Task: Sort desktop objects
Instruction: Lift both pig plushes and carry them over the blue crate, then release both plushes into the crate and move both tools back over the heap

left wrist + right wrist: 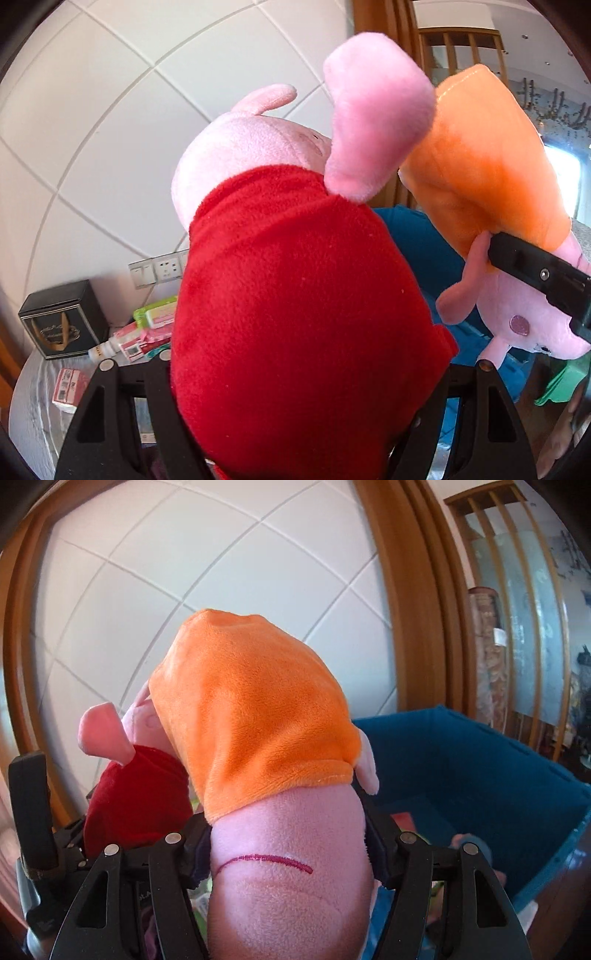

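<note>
A pink pig plush in a red dress (pixel 295 295) fills the left wrist view, and my left gripper (pixel 295 369) is shut on its body; the fingertips are hidden by the fabric. To its right hangs a second pig plush in an orange dress (pixel 480 166), with a black finger (pixel 535 273) of my right gripper pressed on it. In the right wrist view, my right gripper (pixel 290 849) is shut on the orange-dress plush (pixel 251 709) at its pink head. The red-dress plush (pixel 136 797) is close on its left. Both toys are held in the air in front of a white tiled wall.
A blue fabric bin (pixel 461 768) stands open below and to the right of the toys. On the table at lower left lie a black gift box (pixel 62 317), several packets (pixel 155 317), a small white bottle (pixel 107 349) and a red-and-white box (pixel 68 384). A wooden door frame (pixel 413 590) rises behind.
</note>
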### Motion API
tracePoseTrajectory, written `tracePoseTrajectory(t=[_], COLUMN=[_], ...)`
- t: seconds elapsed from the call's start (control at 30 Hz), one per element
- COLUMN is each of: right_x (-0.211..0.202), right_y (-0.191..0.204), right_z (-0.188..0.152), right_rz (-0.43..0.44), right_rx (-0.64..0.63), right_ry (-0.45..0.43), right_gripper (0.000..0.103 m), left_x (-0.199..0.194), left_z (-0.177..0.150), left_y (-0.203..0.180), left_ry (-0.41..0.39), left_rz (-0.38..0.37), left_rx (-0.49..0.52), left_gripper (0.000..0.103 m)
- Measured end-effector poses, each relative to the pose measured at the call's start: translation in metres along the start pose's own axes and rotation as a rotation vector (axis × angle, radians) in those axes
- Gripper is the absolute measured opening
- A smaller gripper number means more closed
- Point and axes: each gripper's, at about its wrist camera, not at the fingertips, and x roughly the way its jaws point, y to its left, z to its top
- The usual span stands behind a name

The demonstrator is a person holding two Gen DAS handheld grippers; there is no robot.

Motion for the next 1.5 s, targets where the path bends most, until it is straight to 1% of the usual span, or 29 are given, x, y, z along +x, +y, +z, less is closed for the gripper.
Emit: tracePoseTrajectory(t=[0.07,0.13,0.2,0.3,0.37,0.43,0.63,0.77,1.0,1.07,1.1,1.13,1.17,1.2,1.23,1.3,1.4,1.47,1.5], right_x=[-0.019,-0.035,-0.04,-0.05,-0.057,-0.063,-0.045,-0.041,-0.025,-0.021,-0.019,-0.017,-0.015,-0.016,-0.018,-0.021,-0.024,-0.026,-0.026], right_y=[-0.019,-0.038,-0.054,-0.074,-0.085,-0.097,-0.135,-0.149,-0.172,-0.177,-0.177,-0.179,-0.183,-0.185,-0.186,-0.19,-0.194,-0.19,-0.188], right_z=[0.006,0.012,0.019,0.024,0.028,0.031,0.041,0.04,0.043,0.044,0.045,0.046,0.048,0.05,0.05,0.052,0.053,0.051,0.051], right_rz=[-0.038,-0.071,-0.102,-0.142,-0.16,-0.172,-0.199,-0.219,-0.238,-0.245,-0.259,-0.284,-0.313,-0.326,-0.343,-0.327,-0.315,-0.297,-0.285], right_rx=[0.01,0.024,0.031,0.033,0.037,0.042,0.045,0.053,0.065,0.069,0.069,0.068,0.069,0.072,0.074,0.083,0.093,0.1,0.101], right_ry=[-0.026,-0.047,-0.055,-0.068,-0.071,-0.072,-0.076,-0.066,-0.046,-0.041,-0.039,-0.034,-0.03,-0.04,-0.049,-0.065,-0.079,-0.084,-0.088], right_gripper=[0.067,0.067,0.067,0.067,0.067,0.067,0.067,0.067,0.067,0.07,0.079,0.101,0.102,0.103,0.103,0.103,0.103,0.103,0.103], left_x=[0.002,0.006,0.011,0.019,0.027,0.033,0.056,0.069,0.093,0.1,0.102,0.104,0.103,0.099,0.097,0.095,0.089,0.088,0.094], left_z=[0.007,0.014,0.022,0.032,0.039,0.044,0.059,0.065,0.076,0.079,0.078,0.079,0.078,0.079,0.079,0.077,0.081,0.079,0.076], left_y=[-0.025,-0.042,-0.06,-0.075,-0.084,-0.1,-0.125,-0.133,-0.14,-0.141,-0.153,-0.155,-0.16,-0.167,-0.168,-0.164,-0.164,-0.155,-0.142], left_ry=[-0.009,-0.008,-0.016,-0.025,-0.029,-0.027,-0.033,-0.027,0.012,0.028,0.037,0.044,0.042,0.031,0.01,-0.01,-0.009,-0.015,-0.015], left_rz=[-0.035,-0.077,-0.101,-0.132,-0.143,-0.158,-0.192,-0.206,-0.231,-0.24,-0.241,-0.242,-0.237,-0.231,-0.225,-0.216,-0.225,-0.211,-0.206], left_rx=[0.023,0.022,0.033,0.05,0.066,0.073,0.106,0.118,0.133,0.142,0.149,0.156,0.17,0.18,0.189,0.19,0.175,0.168,0.158], left_gripper=[0.075,0.075,0.075,0.075,0.075,0.075,0.075,0.075,0.075,0.078,0.081,0.084,0.086,0.091,0.093,0.094,0.094,0.094,0.094])
